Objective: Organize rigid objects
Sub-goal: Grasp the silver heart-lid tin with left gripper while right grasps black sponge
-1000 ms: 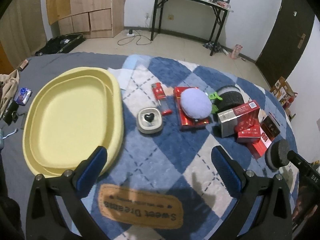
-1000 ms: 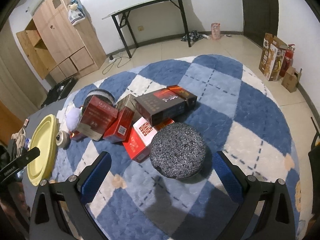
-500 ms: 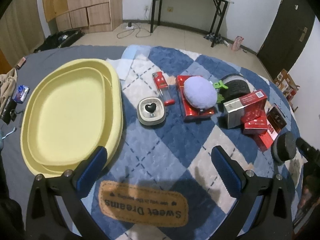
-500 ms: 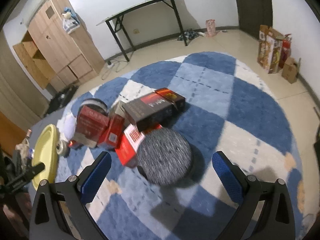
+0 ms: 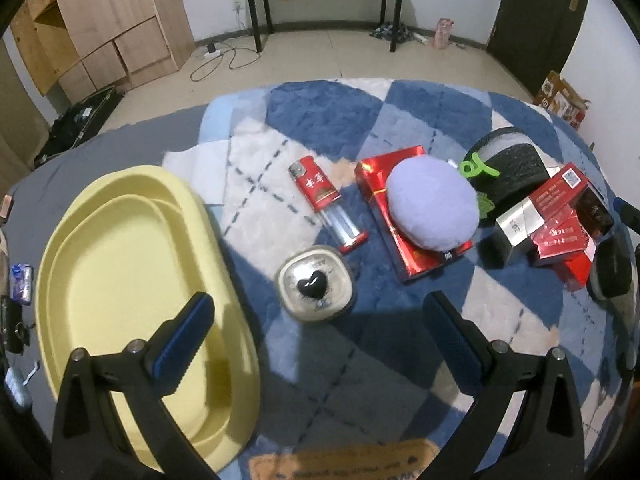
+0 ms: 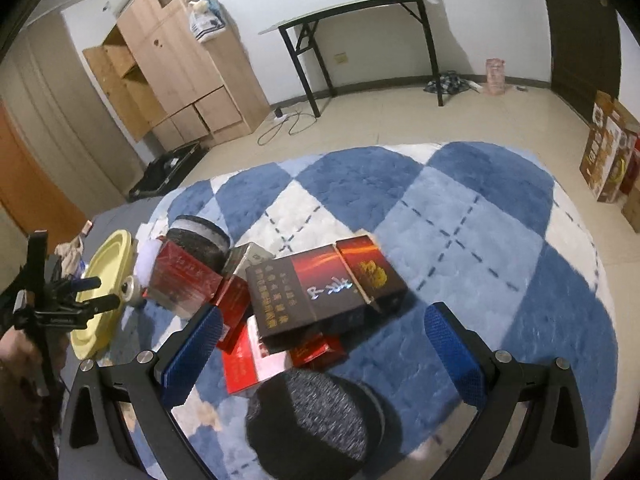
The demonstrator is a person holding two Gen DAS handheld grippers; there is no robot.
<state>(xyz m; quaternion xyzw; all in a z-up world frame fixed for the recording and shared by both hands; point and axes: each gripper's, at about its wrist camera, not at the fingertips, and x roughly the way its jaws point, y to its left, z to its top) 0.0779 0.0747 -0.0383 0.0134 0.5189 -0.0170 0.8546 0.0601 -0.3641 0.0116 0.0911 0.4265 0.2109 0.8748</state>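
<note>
My left gripper (image 5: 316, 332) is open and empty, just short of a small square tin with a black heart (image 5: 315, 283). A yellow oval tray (image 5: 120, 280) lies to its left. Beyond the tin lie a red lighter (image 5: 326, 202) and a red box (image 5: 408, 216) with a lilac puff (image 5: 432, 204) on it. My right gripper (image 6: 320, 344) is open and empty above a dark grey round pad (image 6: 316, 420). A dark brown box (image 6: 324, 288) on red boxes (image 6: 256, 356) lies just ahead between the fingers.
A black round case with a green clip (image 5: 508, 160) and a pile of red and silver boxes (image 5: 552, 216) sit at the right. The checked blue rug (image 6: 480, 220) covers the floor. A cabinet (image 6: 176, 60) and a black desk (image 6: 360, 28) stand at the back.
My left gripper has moved forward and down toward the heart tin. My right gripper has moved forward and lower over the grey pad toward the boxes. Both stay open.
</note>
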